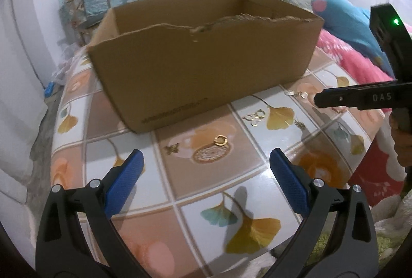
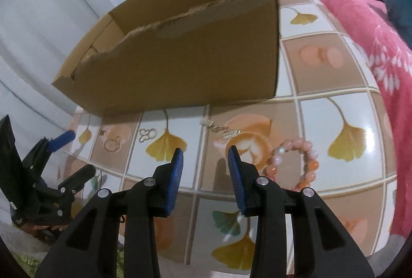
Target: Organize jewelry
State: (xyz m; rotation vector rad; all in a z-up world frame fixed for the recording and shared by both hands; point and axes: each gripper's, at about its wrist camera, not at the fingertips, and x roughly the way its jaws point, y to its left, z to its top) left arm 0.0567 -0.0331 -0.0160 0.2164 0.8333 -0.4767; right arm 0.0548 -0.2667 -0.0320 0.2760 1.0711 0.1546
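My left gripper [image 1: 206,162] and right gripper [image 2: 206,159] are both hovering empty, left wide, right narrower, while the ring [image 1: 220,140], bracelet [image 2: 296,164] and chain [image 2: 219,128] are lying on the table [image 1: 206,190], none visibly in the box [image 1: 200,72] yet.

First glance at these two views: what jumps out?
The open cardboard box with a torn front rim dominates the middle of the tiled table. Small jewelry lies scattered in front of it: a gold ring ahead of the left tongs, and a pink bead bracelet just right of the right tongs. Both tongs are open and empty.
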